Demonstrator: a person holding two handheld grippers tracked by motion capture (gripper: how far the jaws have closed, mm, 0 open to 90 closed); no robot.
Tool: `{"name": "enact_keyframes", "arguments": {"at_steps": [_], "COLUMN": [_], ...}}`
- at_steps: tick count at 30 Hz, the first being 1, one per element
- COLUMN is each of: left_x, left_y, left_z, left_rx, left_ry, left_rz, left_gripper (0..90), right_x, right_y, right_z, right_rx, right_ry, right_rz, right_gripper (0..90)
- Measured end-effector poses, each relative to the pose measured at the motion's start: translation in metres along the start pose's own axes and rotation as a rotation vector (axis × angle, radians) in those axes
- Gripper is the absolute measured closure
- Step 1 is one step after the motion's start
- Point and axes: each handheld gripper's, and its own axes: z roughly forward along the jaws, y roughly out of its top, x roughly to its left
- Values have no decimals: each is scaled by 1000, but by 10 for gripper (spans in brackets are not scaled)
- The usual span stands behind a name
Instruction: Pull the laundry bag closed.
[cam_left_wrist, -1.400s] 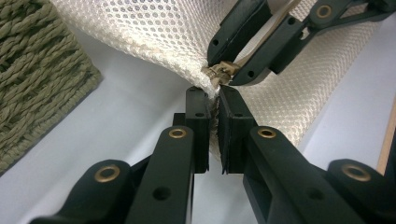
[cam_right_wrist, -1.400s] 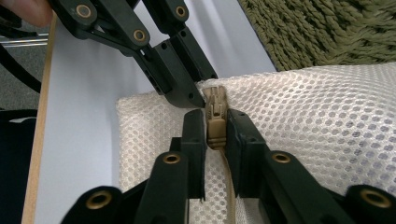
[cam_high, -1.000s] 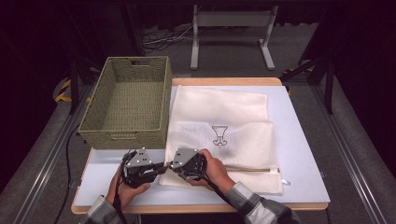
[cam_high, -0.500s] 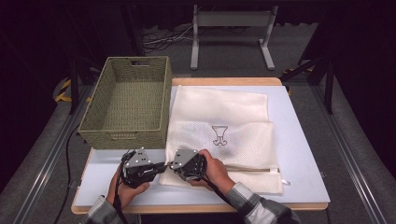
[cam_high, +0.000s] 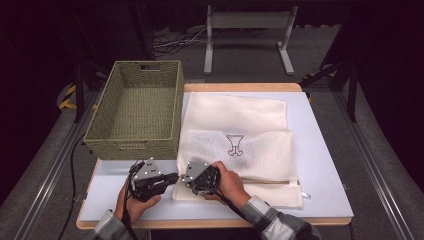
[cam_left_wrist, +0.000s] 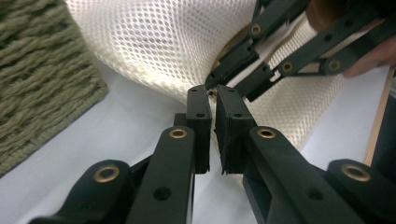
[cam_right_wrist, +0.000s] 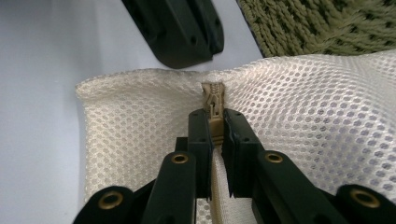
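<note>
We had the right gripper (cam_right_wrist: 214, 122) clamped on the tan zipper pull (cam_right_wrist: 213, 103) of the white mesh laundry bag (cam_high: 235, 150), pull sticking out just past the jaw tips. Left gripper (cam_left_wrist: 211, 95) pinched the bag's corner edge, jaws nearly together, its tips meeting the right gripper's. Woven basket (cam_high: 134, 107) sat beside, on the white table (cam_high: 320, 150).
</note>
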Motion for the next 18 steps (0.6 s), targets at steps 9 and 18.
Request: {"name": "enact_keyframes", "arguments": {"at_steps": [9, 18], "left_x": [1, 1], "left_y": [-2, -2], "left_z": [9, 17], "left_rx": [73, 132], "left_ry": [-63, -61], "left_rz": [-18, -14], "left_gripper": [637, 722], "right_x": [3, 5], "right_y": [2, 3], "right_z": [-2, -3], "right_rx": [-2, -12], "right_ry": [-17, -15], "right_rz": [-22, -38], "right_gripper": [825, 825]}}
